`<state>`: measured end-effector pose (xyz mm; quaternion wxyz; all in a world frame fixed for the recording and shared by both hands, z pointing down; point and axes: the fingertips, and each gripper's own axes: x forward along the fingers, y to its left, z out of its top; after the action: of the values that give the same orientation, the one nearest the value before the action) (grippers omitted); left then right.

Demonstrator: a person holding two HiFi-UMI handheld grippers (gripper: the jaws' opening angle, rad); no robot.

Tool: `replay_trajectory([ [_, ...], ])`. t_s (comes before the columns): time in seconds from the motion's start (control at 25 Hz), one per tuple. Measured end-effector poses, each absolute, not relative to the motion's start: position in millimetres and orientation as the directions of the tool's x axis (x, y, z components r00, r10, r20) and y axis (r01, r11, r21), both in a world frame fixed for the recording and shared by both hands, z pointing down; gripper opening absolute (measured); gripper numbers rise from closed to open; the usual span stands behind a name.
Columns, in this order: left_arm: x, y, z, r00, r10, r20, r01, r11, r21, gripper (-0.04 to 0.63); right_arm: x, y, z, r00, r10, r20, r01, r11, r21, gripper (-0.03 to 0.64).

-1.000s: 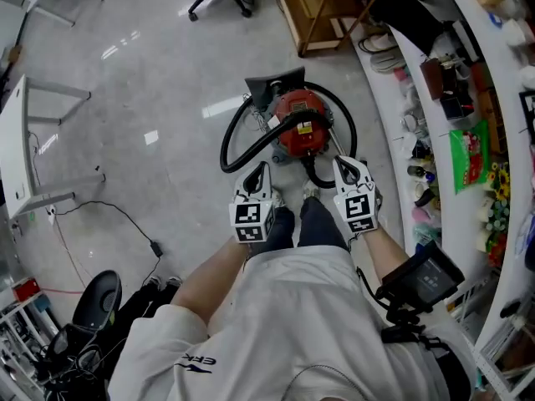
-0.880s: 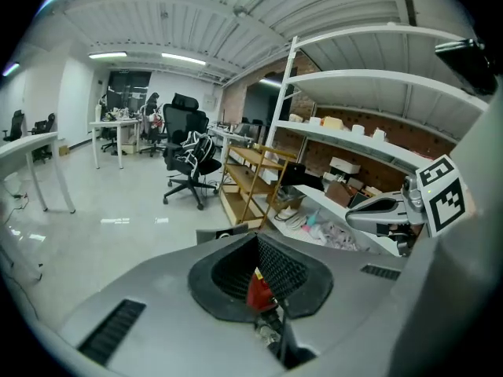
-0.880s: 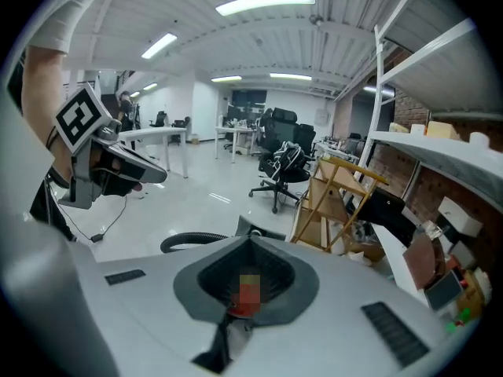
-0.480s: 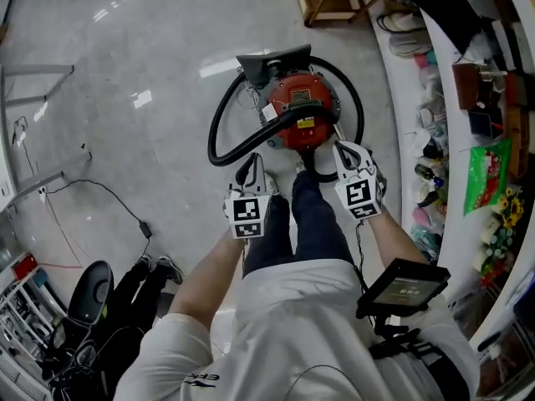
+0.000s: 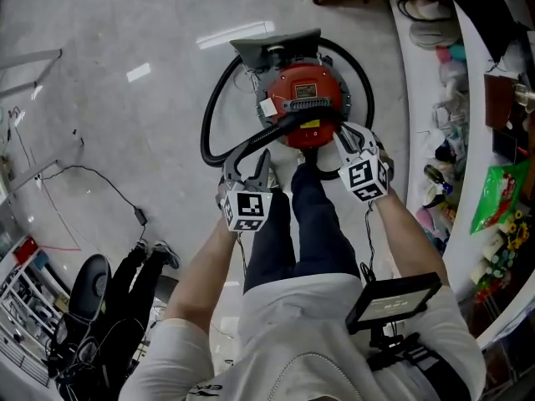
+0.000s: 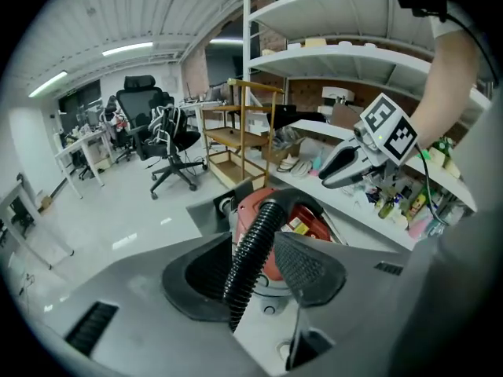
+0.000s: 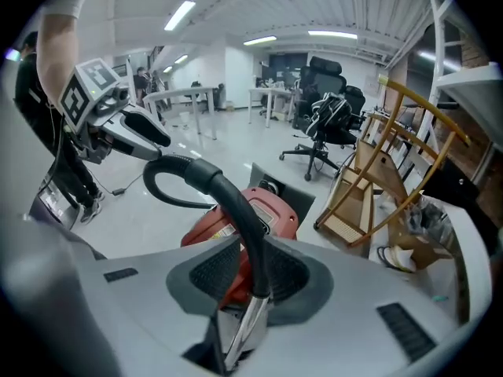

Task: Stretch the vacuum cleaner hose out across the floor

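A red canister vacuum cleaner (image 5: 305, 103) stands on the floor just ahead of my feet. Its black ribbed hose (image 5: 209, 124) loops round it on the left and back. My left gripper (image 5: 248, 167) is low by the canister, and its jaws are opening with the ribbed hose (image 6: 255, 238) running between the pads. My right gripper (image 5: 353, 143) is at the canister's right, its jaws also opening. Between its pads sit the smooth hose end (image 7: 228, 203) and a metal tube (image 7: 245, 328). I cannot see either pair of pads pressing on the hose.
White shelves (image 5: 493, 98) crowded with bottles and packets curve along the right. A wooden rack (image 7: 377, 171) stands behind the vacuum. A thin cable (image 5: 100, 182) lies on the floor at left, near a black stand (image 5: 92, 295). Office chairs (image 6: 169, 144) stand farther back.
Both grippers have dropped forward to the vacuum cleaner and gone from shut to jaws apart around the hose. The head view has closed in on the canister.
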<state>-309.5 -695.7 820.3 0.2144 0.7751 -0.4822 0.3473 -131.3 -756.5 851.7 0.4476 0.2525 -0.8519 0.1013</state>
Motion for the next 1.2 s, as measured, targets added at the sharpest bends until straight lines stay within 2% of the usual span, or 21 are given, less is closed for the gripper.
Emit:
replay_trajectory([
  [0.16, -310, -695, 842, 0.301, -0.554, 0.776, -0.863, -0.504, -0.025, 0.201, -129, -765, 883, -0.457, -0.287, 0.842, -0.483, 0.875, 0.036, 0.106],
  [0.28, -311, -695, 856, 0.297, -0.529, 0.795, -0.838, -0.543, -0.049, 0.225, -127, -767, 905, -0.445, -0.247, 0.861, -0.460, 0.888, 0.017, 0.137],
  [0.64, -320, -710, 885, 0.266, -0.499, 0.825, -0.827, -0.558, -0.071, 0.225, -132, -771, 947, -0.436, -0.166, 0.885, -0.418, 0.908, -0.036, 0.163],
  [1.0, -328, -714, 900, 0.243, -0.441, 0.864, -0.808, -0.584, -0.071, 0.222, -136, -772, 954, -0.397, -0.161, 0.904, -0.385, 0.923, -0.004, 0.161],
  [1.2, -318, -718, 895, 0.310, -0.424, 0.851, -0.778, -0.628, -0.030, 0.224, -126, -772, 943, -0.394, -0.189, 0.899, -0.396, 0.918, 0.020, 0.161],
])
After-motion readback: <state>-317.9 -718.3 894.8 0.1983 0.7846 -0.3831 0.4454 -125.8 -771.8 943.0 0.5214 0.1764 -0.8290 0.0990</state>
